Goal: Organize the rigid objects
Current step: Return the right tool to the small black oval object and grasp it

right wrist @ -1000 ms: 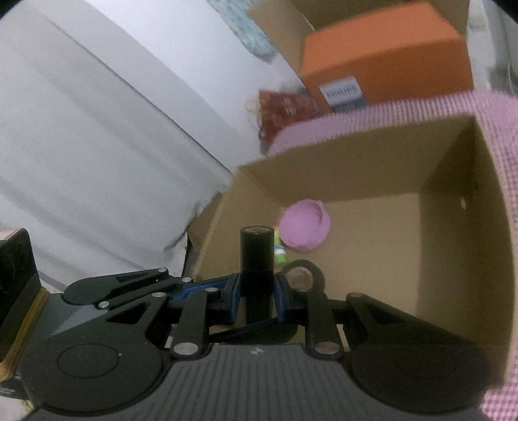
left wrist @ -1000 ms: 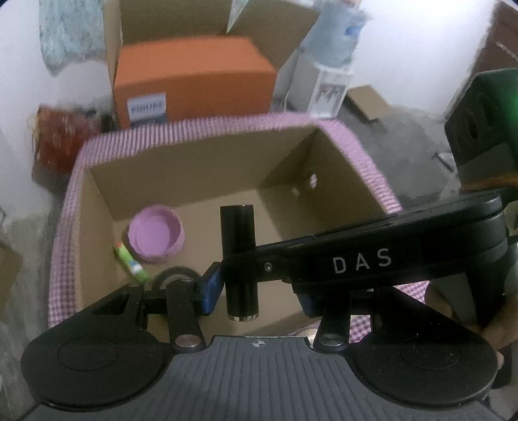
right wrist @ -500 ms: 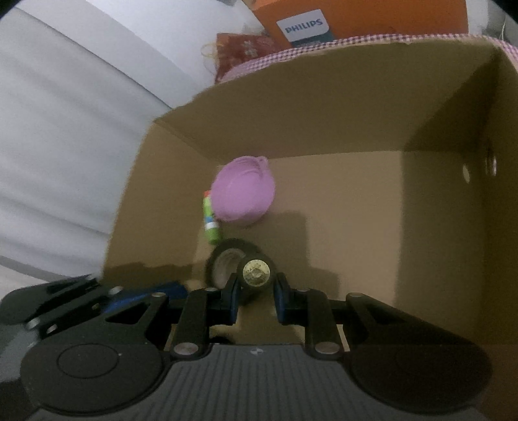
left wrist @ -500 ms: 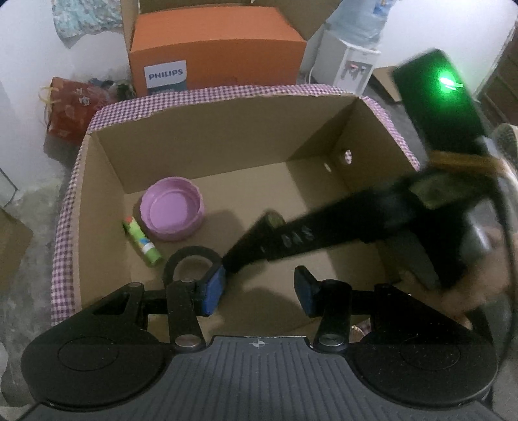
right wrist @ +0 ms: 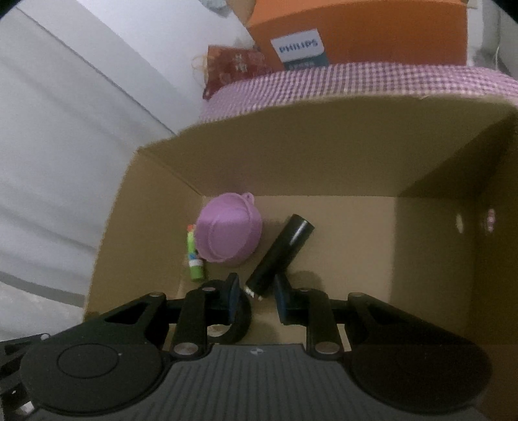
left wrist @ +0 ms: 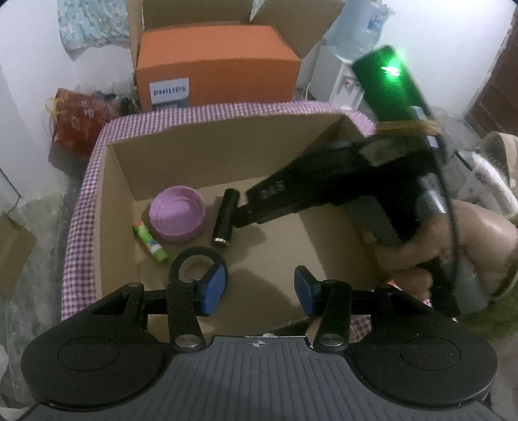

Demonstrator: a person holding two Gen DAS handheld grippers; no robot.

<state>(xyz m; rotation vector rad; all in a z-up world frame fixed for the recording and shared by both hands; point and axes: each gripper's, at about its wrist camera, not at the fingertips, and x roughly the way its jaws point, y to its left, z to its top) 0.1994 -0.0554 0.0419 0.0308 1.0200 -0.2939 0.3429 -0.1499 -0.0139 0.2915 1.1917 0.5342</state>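
Observation:
A cardboard box (left wrist: 200, 113) with a pink checked rim (right wrist: 323, 81) holds a purple bowl (left wrist: 177, 218) (right wrist: 228, 236), a green glue stick (left wrist: 150, 241) (right wrist: 195, 256), a black tape ring (left wrist: 194, 256) (right wrist: 239, 327) and a black cylinder (left wrist: 225, 217) (right wrist: 281, 252). The cylinder lies slanted on the box floor beside the bowl. Its near end sits between the pads of my right gripper (right wrist: 257, 294) (left wrist: 241, 215), with thin gaps on both sides. My left gripper (left wrist: 259, 288) hangs open and empty over the box's near part, just in front of the tape ring.
An orange Philips carton (left wrist: 220, 64) (right wrist: 356, 29) stands in an open box behind. A red bag (left wrist: 81, 119) (right wrist: 233, 68) lies at the back left and a water dispenser (left wrist: 356, 48) at the back right. A person's hand (left wrist: 421, 252) holds the right gripper over the box's right wall.
The right gripper came down into the box with the cylinder held upright. The cylinder now lies flat on the floor by the bowl, loose between the pads. The left gripper stayed put.

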